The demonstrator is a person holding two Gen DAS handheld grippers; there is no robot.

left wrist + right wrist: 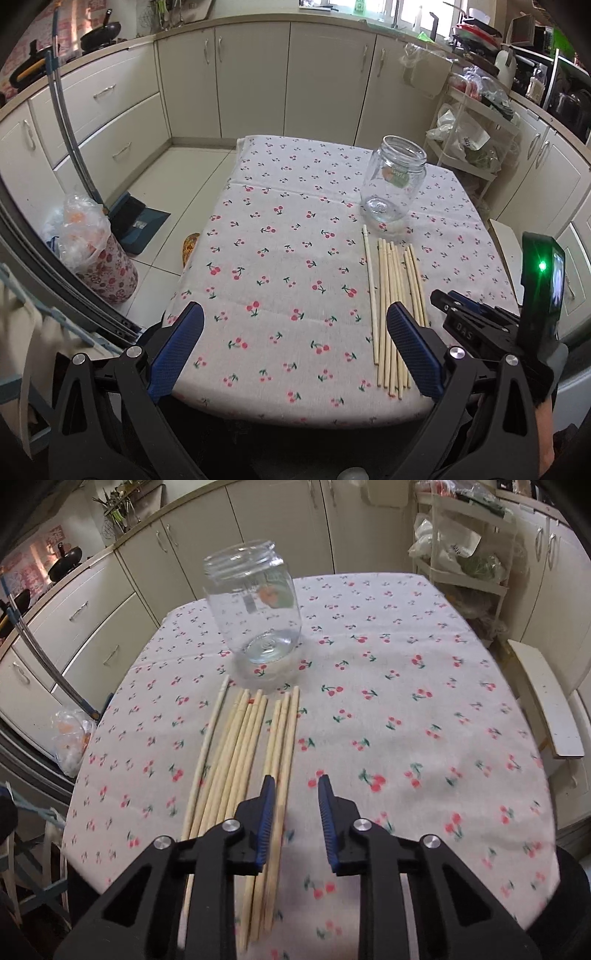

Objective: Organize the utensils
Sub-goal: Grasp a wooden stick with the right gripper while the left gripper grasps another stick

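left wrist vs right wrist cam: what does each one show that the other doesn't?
Left wrist only: the right gripper from the side with its green light, a dustpan on the floor, and the left gripper, open.

Right wrist only: a white chair beside the table.

Both: the empty glass jar standing upright, the chopsticks lying in front of it, and the cherry-print tablecloth.

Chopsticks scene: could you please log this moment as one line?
chopsticks: loose on tablecloth | jar: upright, empty | left gripper: open | right gripper: open, empty

One glass jar and about ten wooden chopsticks lie on one tablecloth.
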